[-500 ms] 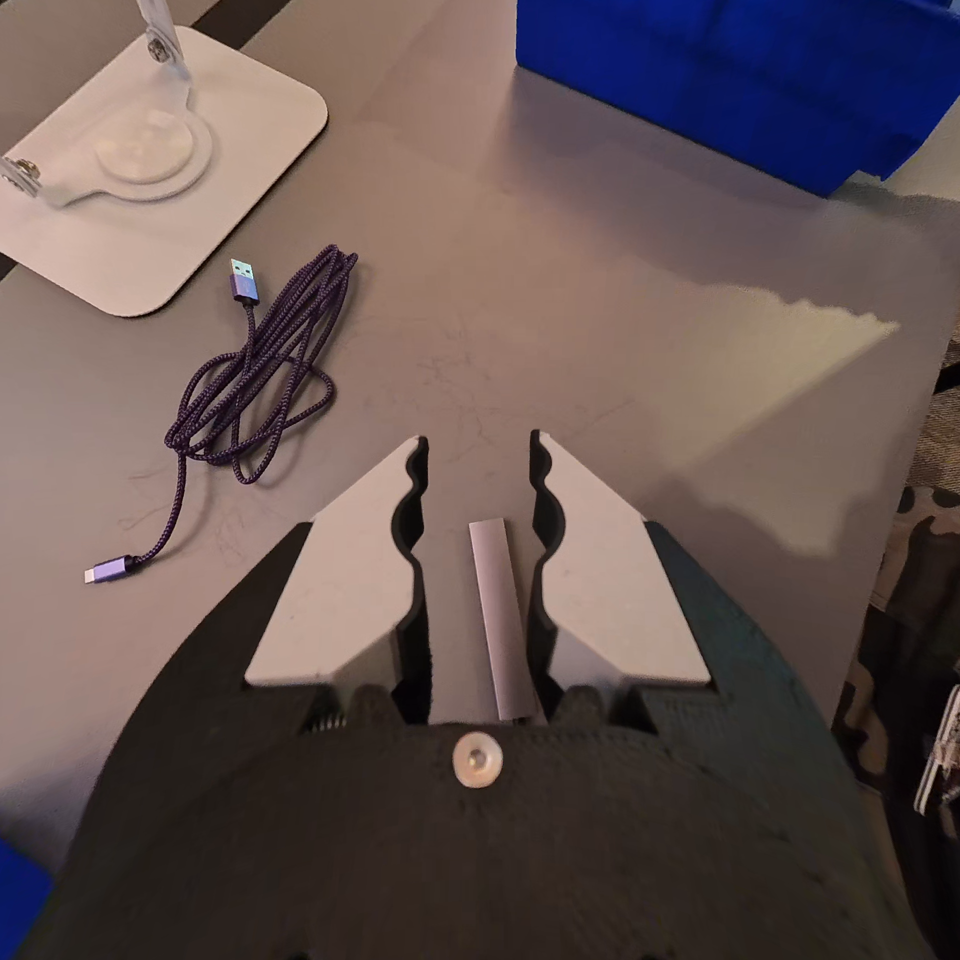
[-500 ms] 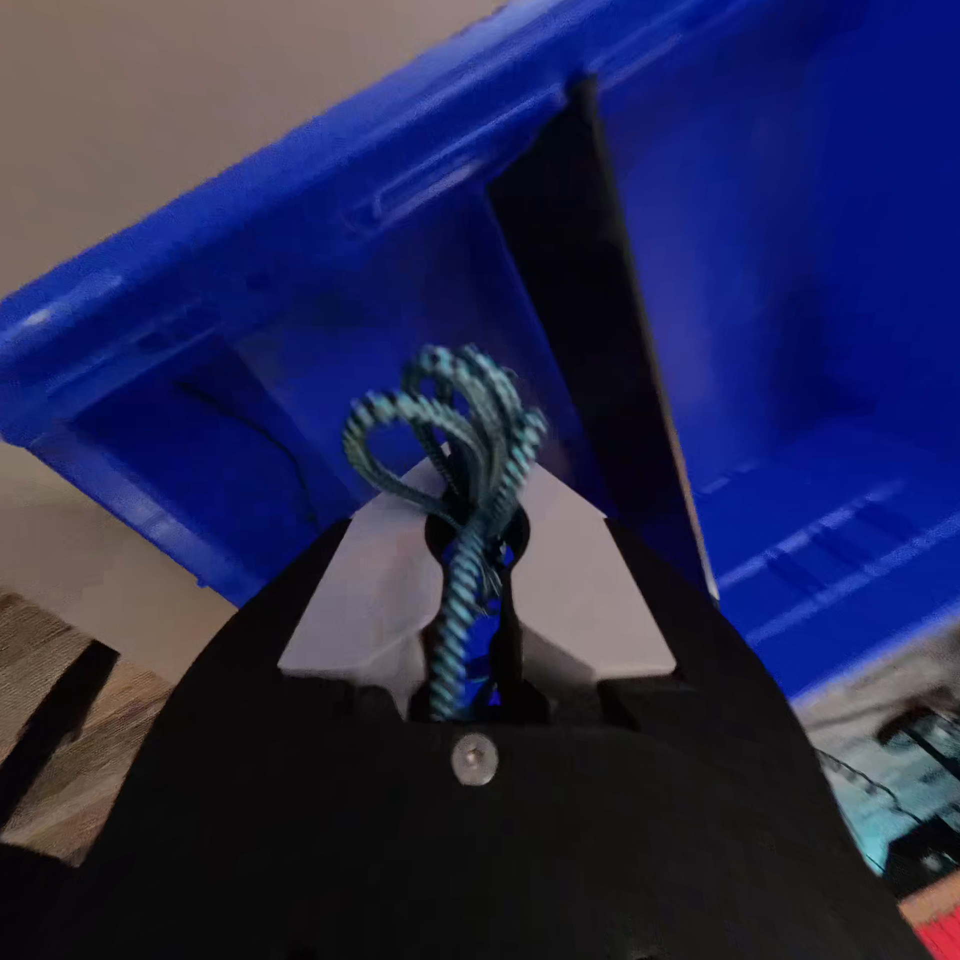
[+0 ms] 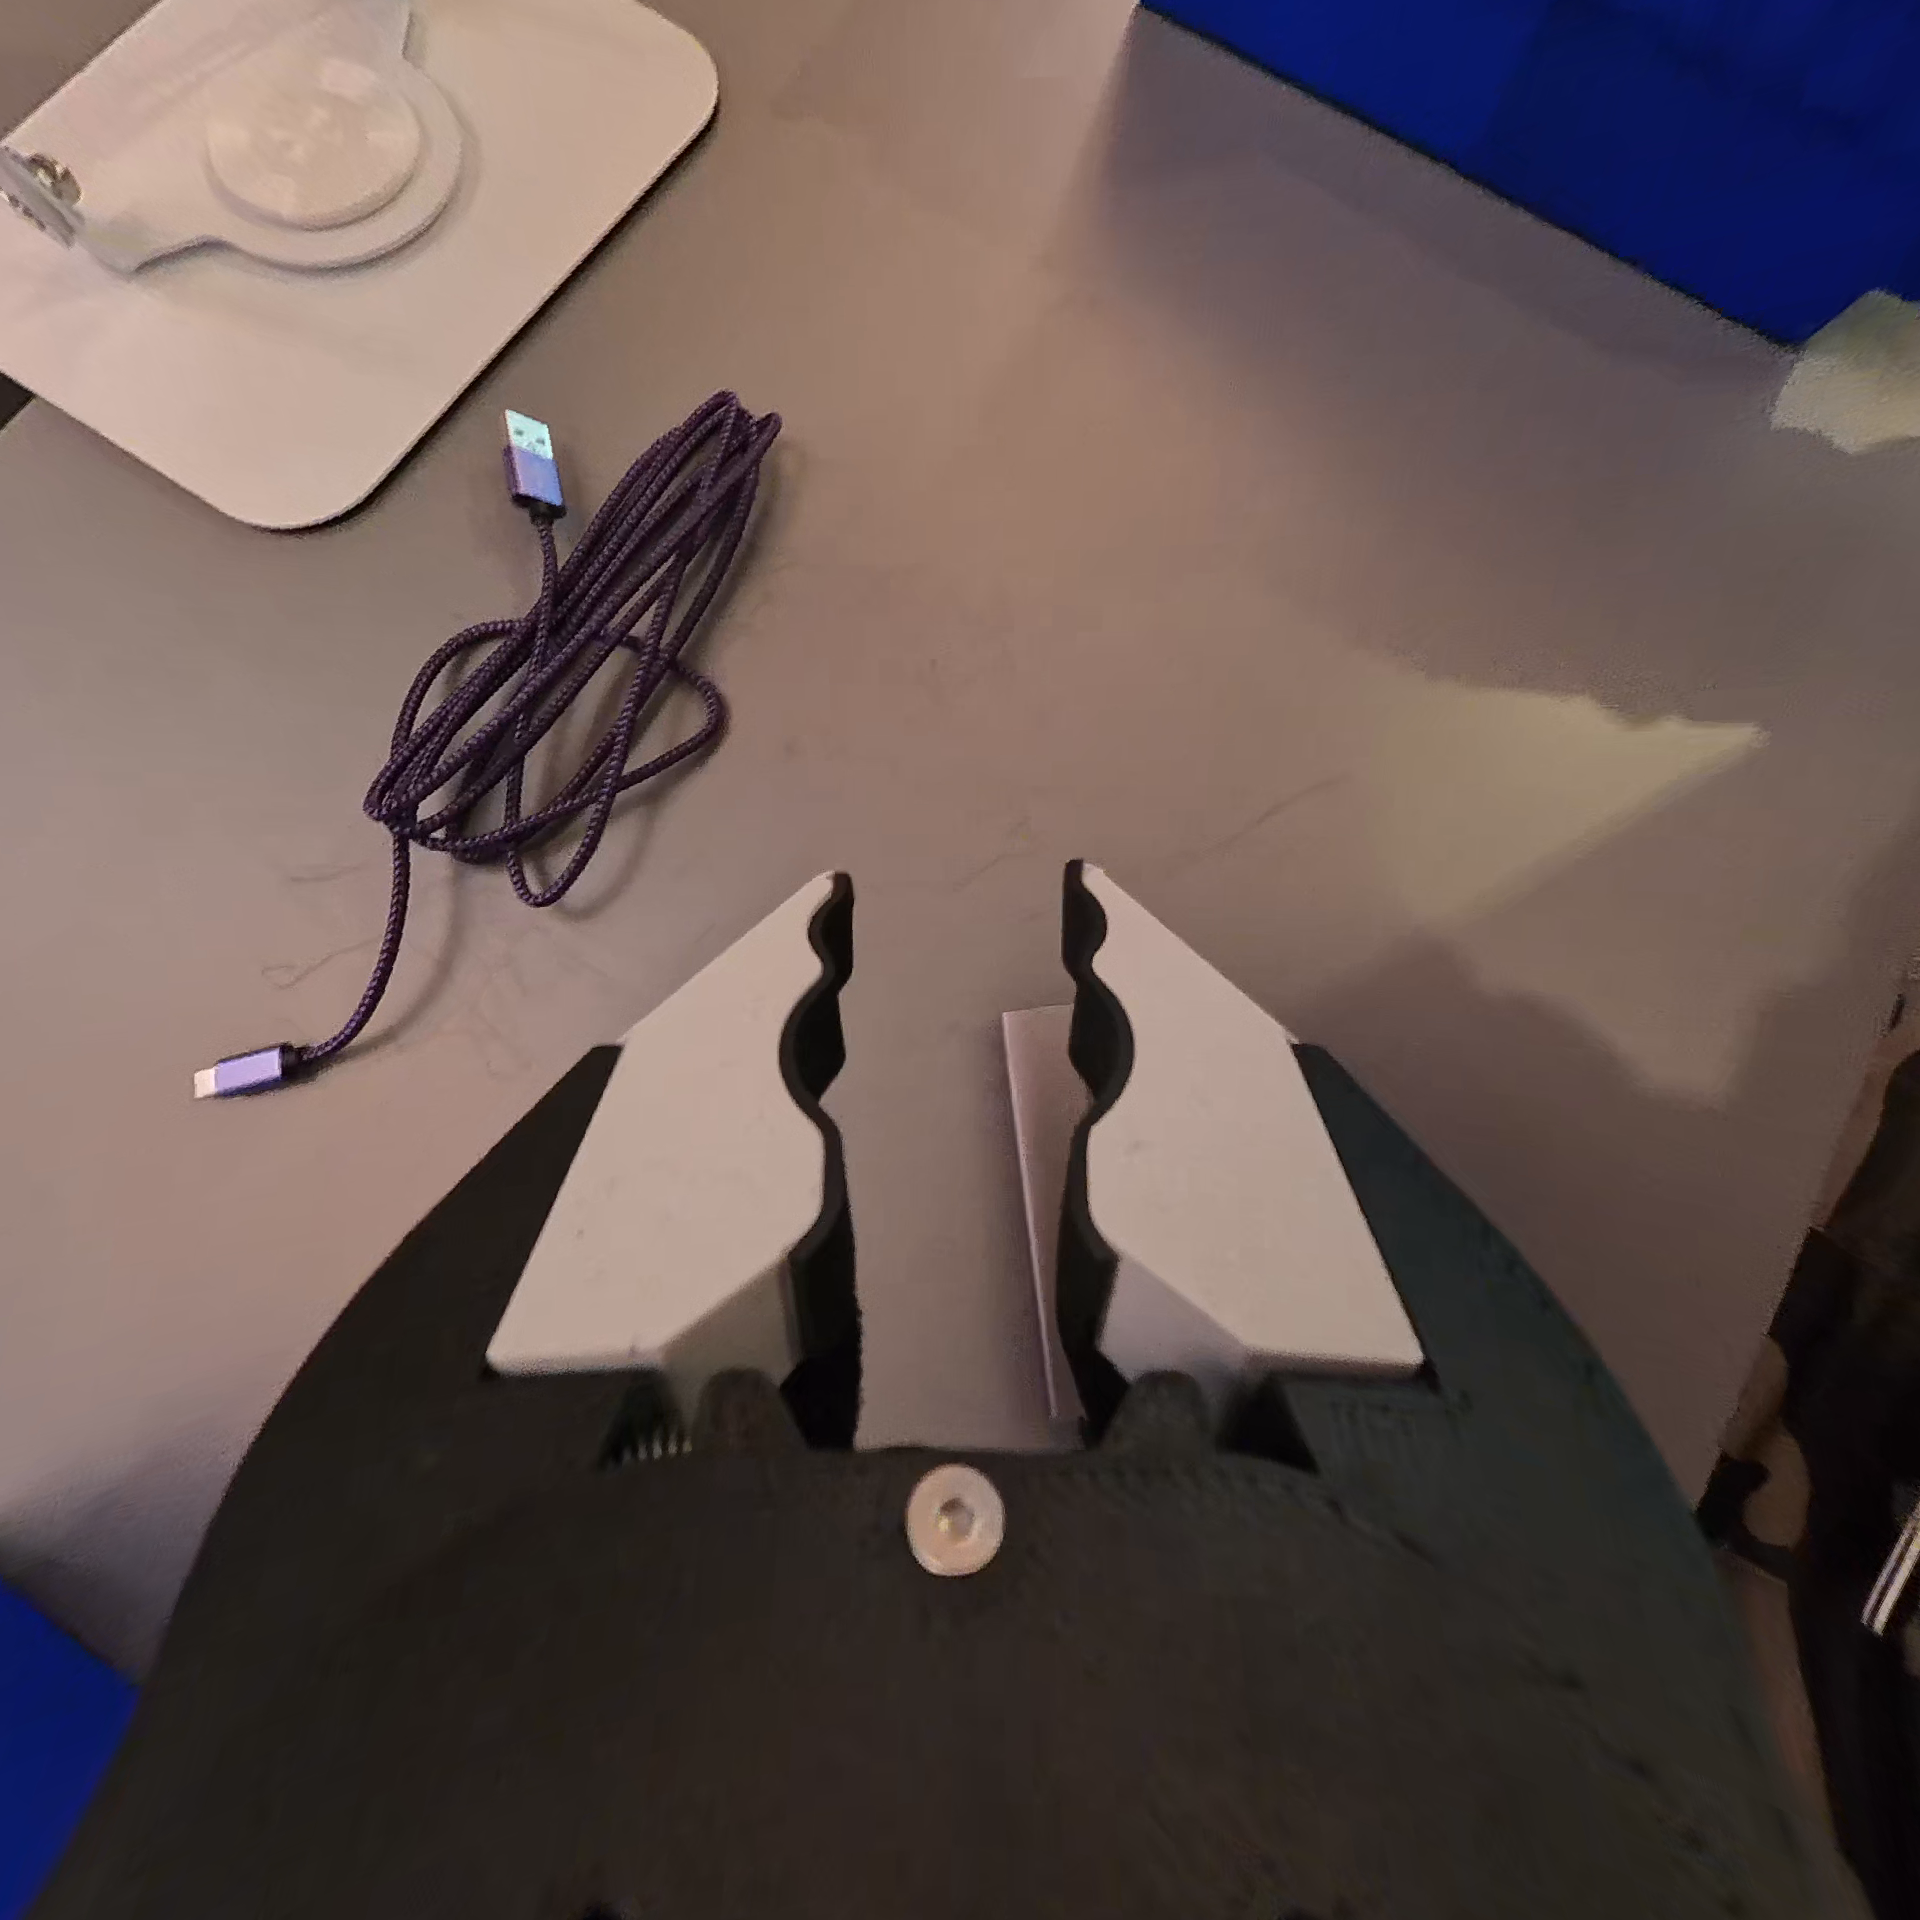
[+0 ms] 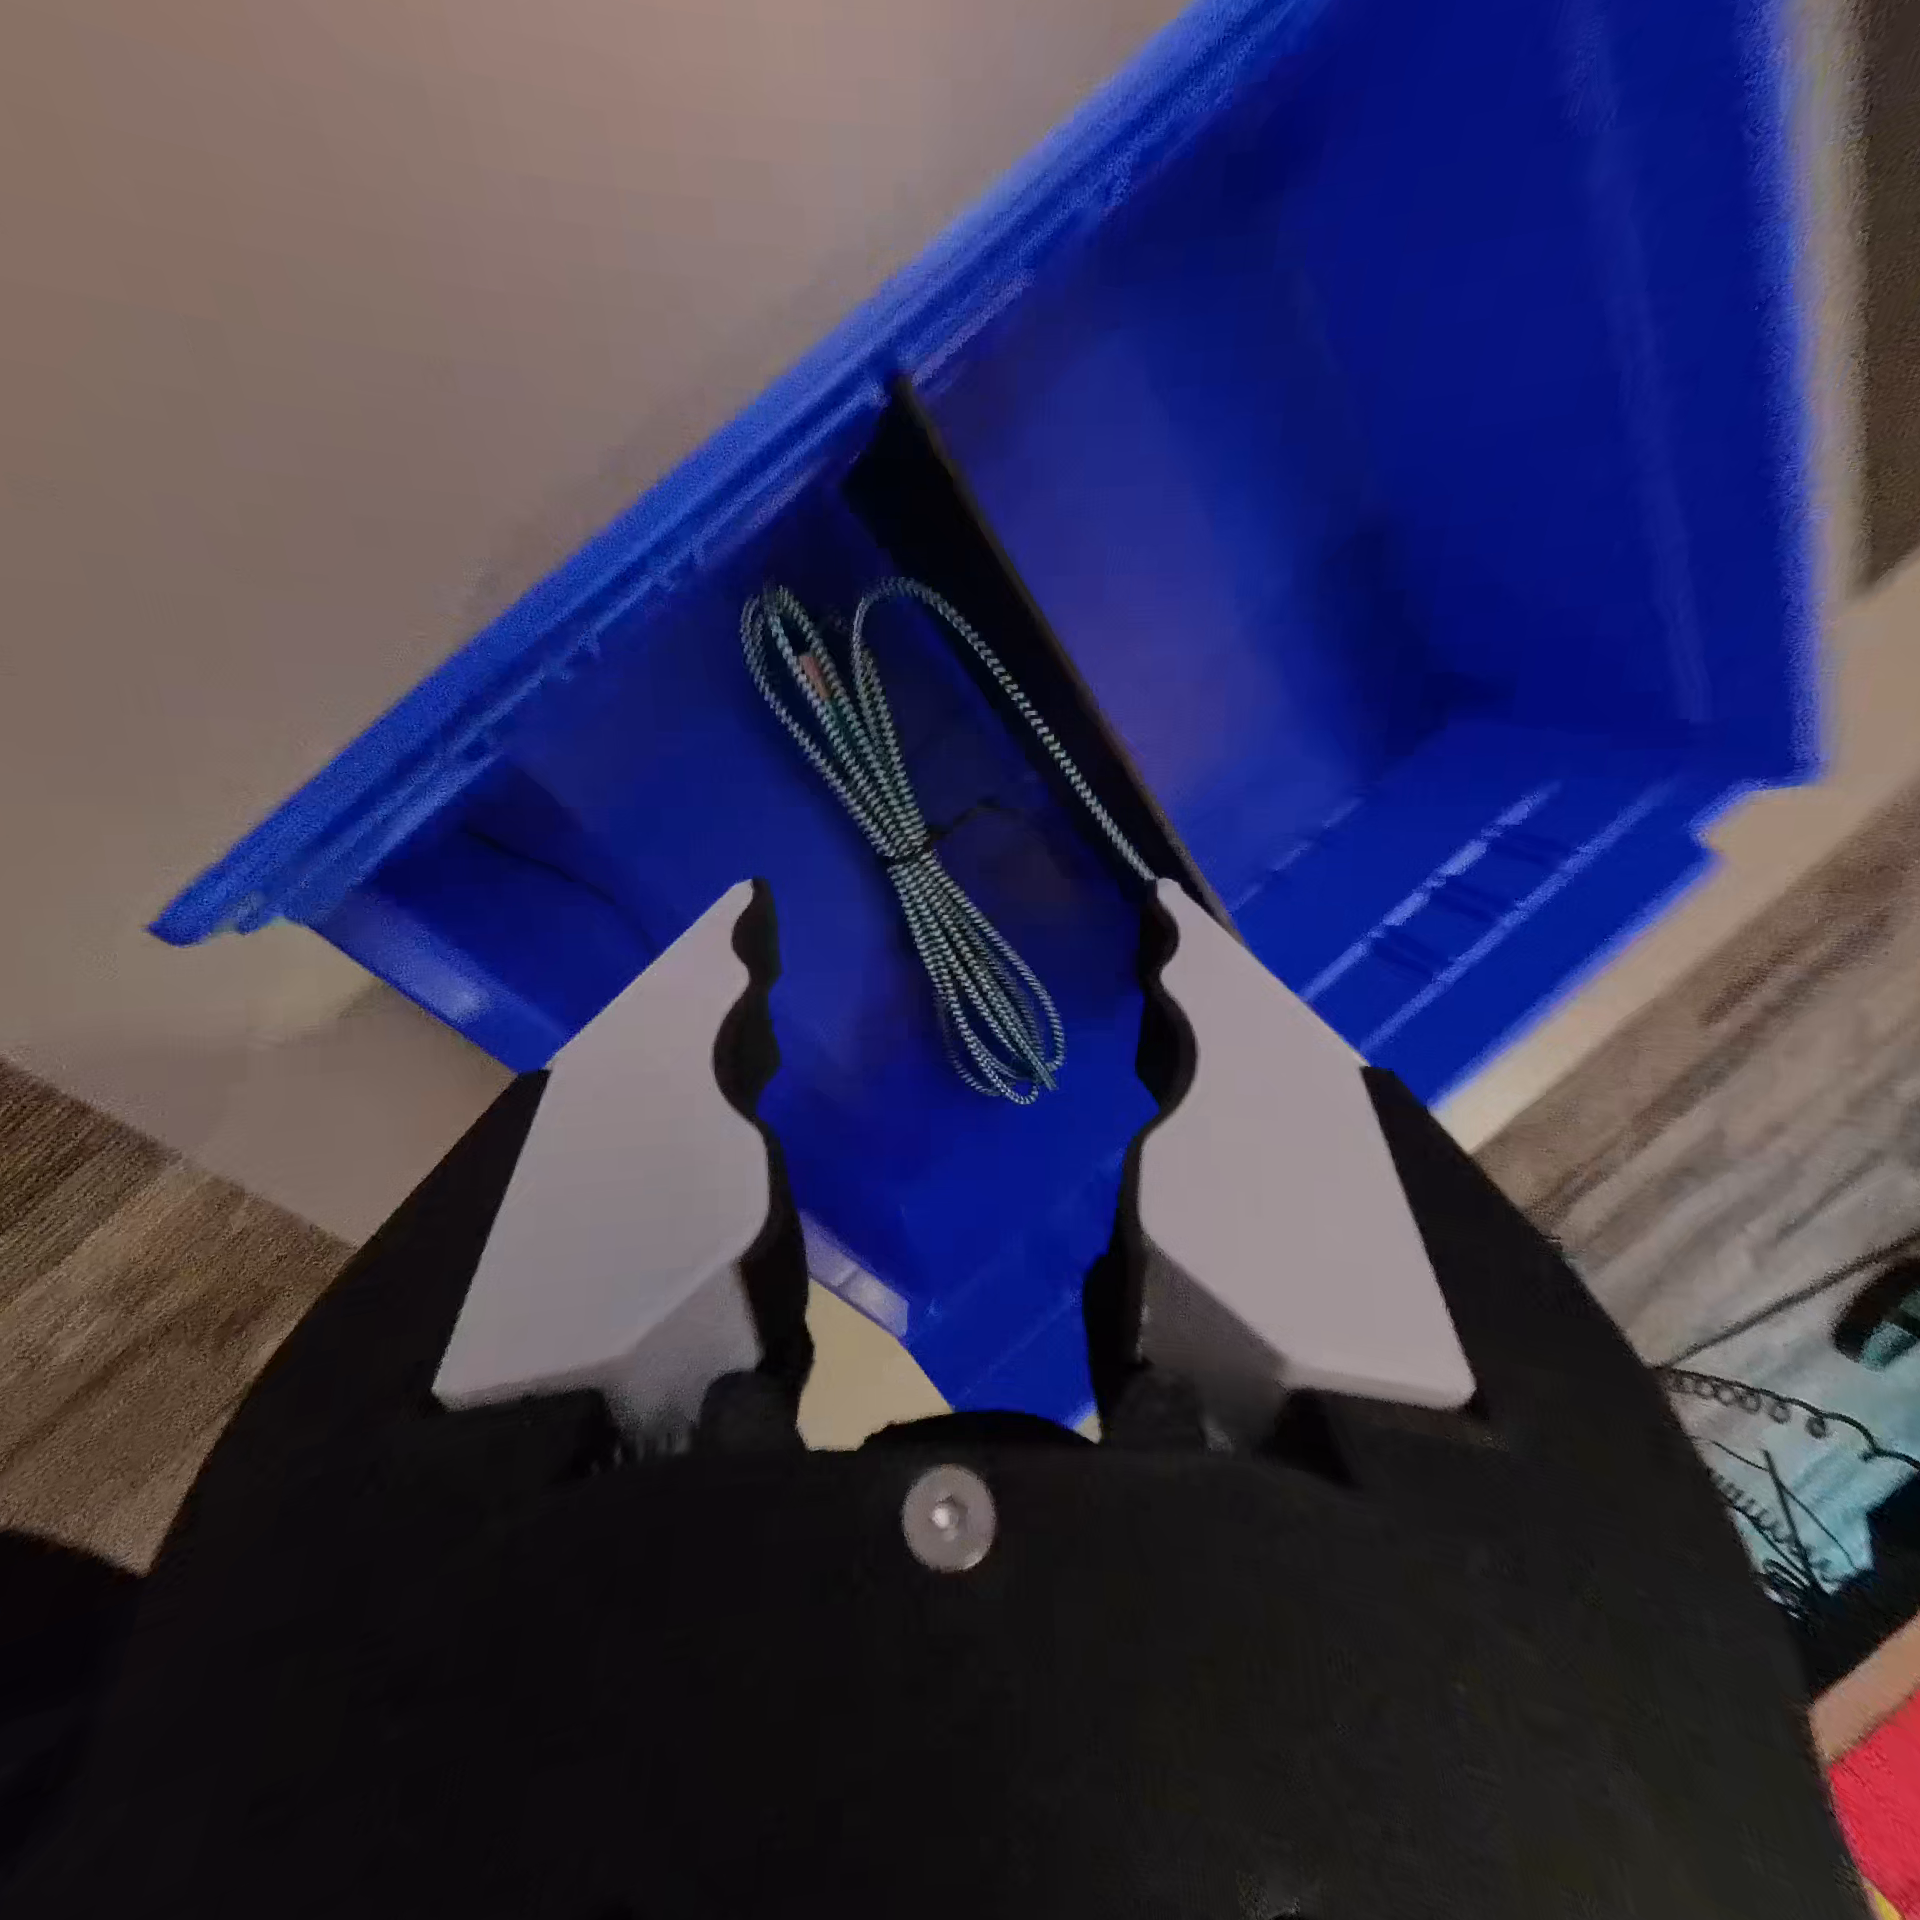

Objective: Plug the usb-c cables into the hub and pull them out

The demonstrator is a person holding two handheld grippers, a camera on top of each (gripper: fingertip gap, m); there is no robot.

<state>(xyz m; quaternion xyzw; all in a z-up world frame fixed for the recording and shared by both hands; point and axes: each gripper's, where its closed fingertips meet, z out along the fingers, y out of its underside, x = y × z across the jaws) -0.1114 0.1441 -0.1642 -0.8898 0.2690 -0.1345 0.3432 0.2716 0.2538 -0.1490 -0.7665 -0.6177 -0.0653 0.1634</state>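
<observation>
A coiled purple braided cable lies on the grey table to the left in the left wrist view, its small plug toward me and its larger plug farther off. My left gripper is open and empty above a flat grey hub, which lies on the table under its right finger. A bundled teal braided cable lies in the left compartment of the blue bin. My right gripper is open and empty above that bin.
A white stand base sits at the table's far left. The blue bin's corner shows at the far right of the left wrist view. A black divider splits the bin. Carpet and loose wires lie beyond the table edge. Tip to tip, the grippers are about 40 cm apart. My left gripper is the nearer one to the flat grey hub: about 10 cm, against 45 cm.
My right gripper has opened and let go of the teal cable, which now lies in the bin. My left gripper has shifted left, so the hub sits under its right finger.
</observation>
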